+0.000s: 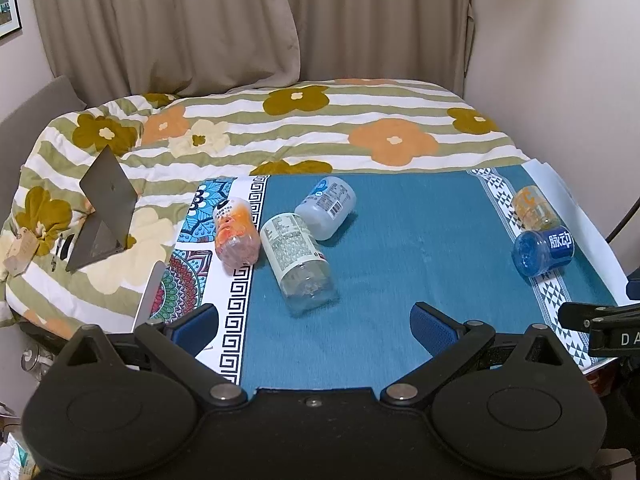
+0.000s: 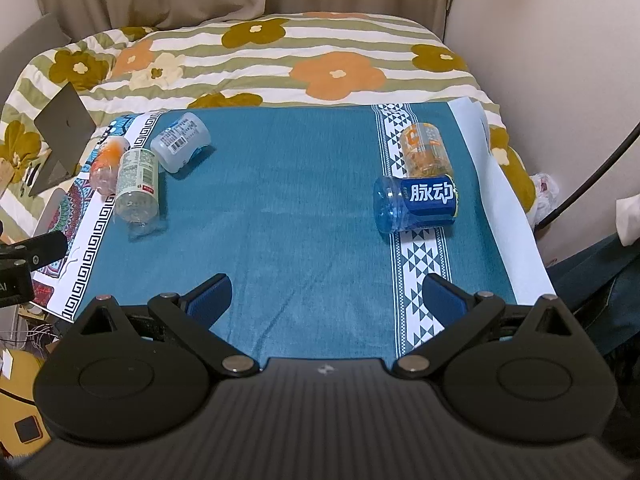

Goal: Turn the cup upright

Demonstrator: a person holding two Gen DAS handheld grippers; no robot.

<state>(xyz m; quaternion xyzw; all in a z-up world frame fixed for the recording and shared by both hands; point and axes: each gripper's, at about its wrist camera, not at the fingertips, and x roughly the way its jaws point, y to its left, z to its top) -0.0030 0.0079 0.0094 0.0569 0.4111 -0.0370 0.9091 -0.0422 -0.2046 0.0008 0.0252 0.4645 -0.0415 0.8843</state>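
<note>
Several bottle-shaped plastic cups lie on their sides on a teal cloth (image 1: pixel 400 240). On the left lie an orange one (image 1: pixel 236 232), a clear one with a white label (image 1: pixel 298 262) and a pale blue-grey one (image 1: pixel 328 206). On the right lie a blue one (image 1: pixel 542 250) and an orange-tinted clear one (image 1: pixel 534 206). In the right wrist view the blue cup (image 2: pixel 416 204) and the orange-tinted cup (image 2: pixel 426 150) lie ahead to the right. My left gripper (image 1: pixel 316 326) is open and empty, just short of the clear cup. My right gripper (image 2: pixel 326 300) is open and empty above the cloth's near edge.
A floral striped quilt (image 1: pixel 304 128) covers the bed behind the cloth. A grey tablet stand (image 1: pixel 104 216) sits at the left on the quilt. A patterned mat (image 1: pixel 192 264) borders the cloth's left side. Curtains and walls close the back and right.
</note>
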